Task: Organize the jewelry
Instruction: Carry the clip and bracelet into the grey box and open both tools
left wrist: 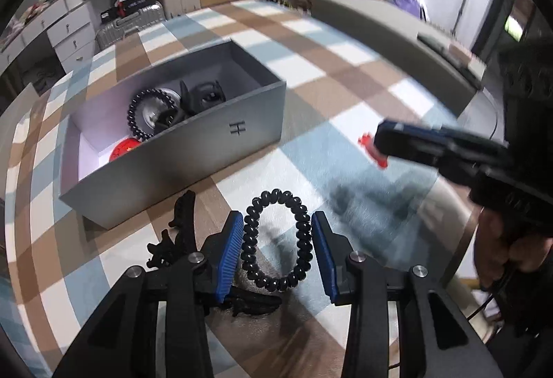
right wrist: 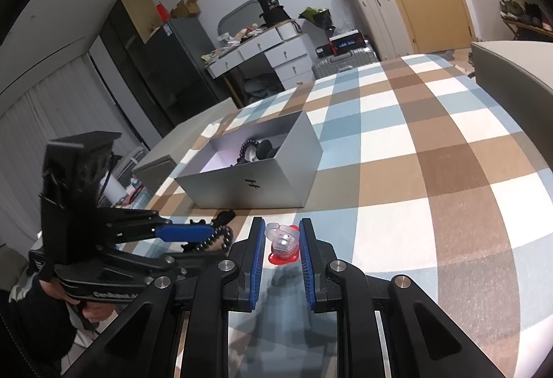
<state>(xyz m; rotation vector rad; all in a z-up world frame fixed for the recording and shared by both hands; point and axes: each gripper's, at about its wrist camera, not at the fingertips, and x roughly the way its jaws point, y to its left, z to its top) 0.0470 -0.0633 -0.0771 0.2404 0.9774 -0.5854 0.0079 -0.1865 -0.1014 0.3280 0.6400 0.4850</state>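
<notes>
A black spiral bracelet (left wrist: 297, 219) sits between the blue pads of my left gripper (left wrist: 277, 219), which touch it on both sides and squeeze it into an oval. A black claw clip (left wrist: 179, 226) lies on the plaid cloth just left of the left finger. My right gripper (right wrist: 282, 245) is shut on a small clear clip with a red base (right wrist: 283, 241), low over the cloth. In the left wrist view it (left wrist: 380, 143) shows at the right with the red piece (left wrist: 369, 144). The open grey box (left wrist: 193, 139) behind holds a black bead bracelet (left wrist: 136, 108), a silver disc, a black clip and a red piece.
A grey lid or case (left wrist: 397, 32) lies at the back right of the table. The plaid cloth (right wrist: 414, 153) stretches right of the box (right wrist: 273, 184). A person's hand (left wrist: 497, 250) holds the right tool. Drawers and suitcases stand beyond the far edge.
</notes>
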